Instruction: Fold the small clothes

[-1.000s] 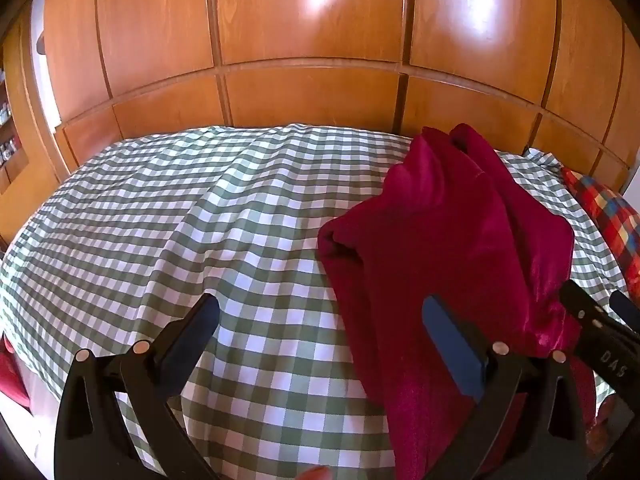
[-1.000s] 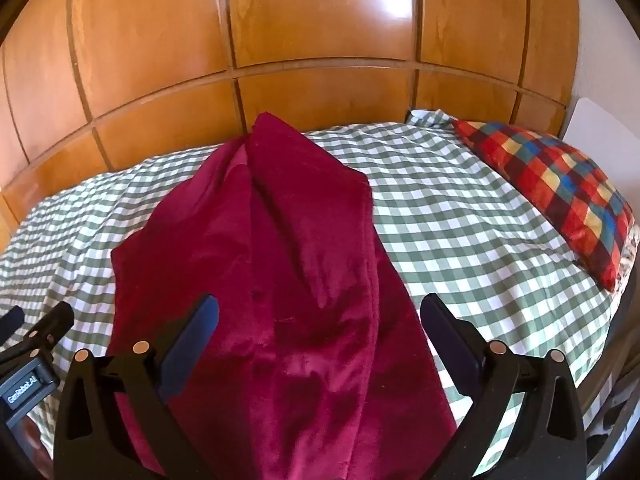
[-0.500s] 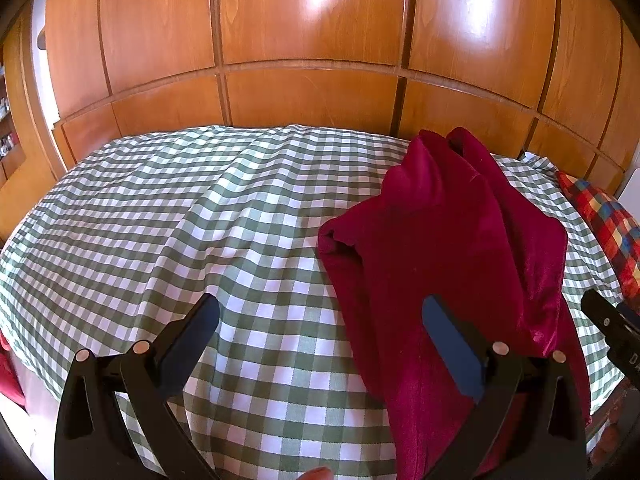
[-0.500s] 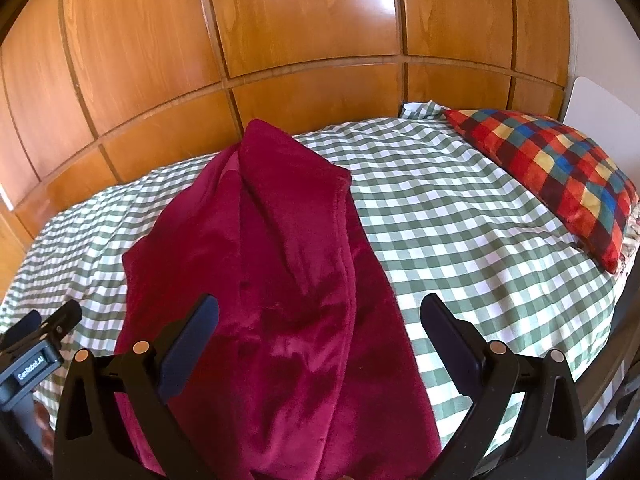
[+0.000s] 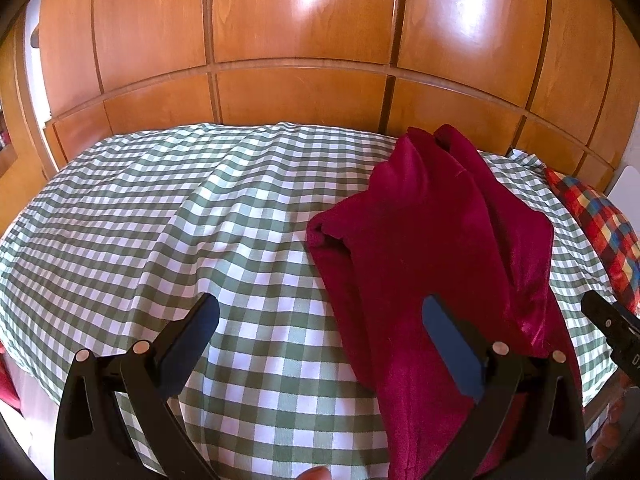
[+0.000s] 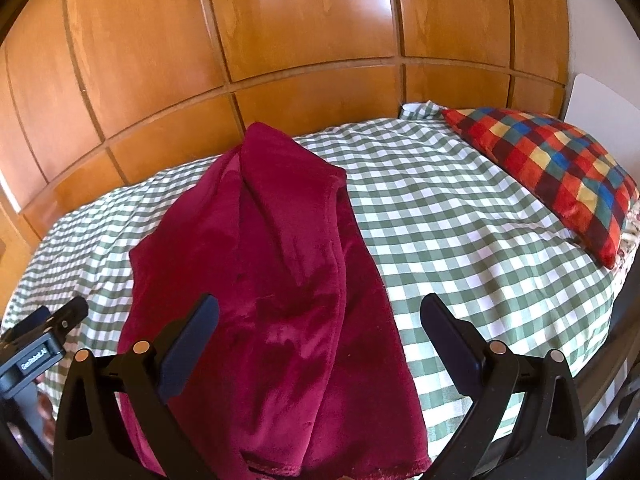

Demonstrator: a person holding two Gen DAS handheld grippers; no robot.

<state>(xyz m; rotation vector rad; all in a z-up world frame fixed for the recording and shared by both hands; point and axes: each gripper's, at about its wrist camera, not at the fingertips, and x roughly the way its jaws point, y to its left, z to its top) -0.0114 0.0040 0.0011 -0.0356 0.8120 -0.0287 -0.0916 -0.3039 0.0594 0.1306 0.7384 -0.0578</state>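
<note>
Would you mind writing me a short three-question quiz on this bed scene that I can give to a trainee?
1. True or false: the left gripper is shut on the dark red garment.
2. Multiple choice: the multicoloured checked pillow lies (A) under the garment, (B) on the bed apart from the garment, toward the right gripper's side, (C) on the floor.
3. Fill in: the garment rests on a green-and-white ____ sheet.

Key:
1. False: both grippers are open and hold nothing.
2. B.
3. Checked.
</note>
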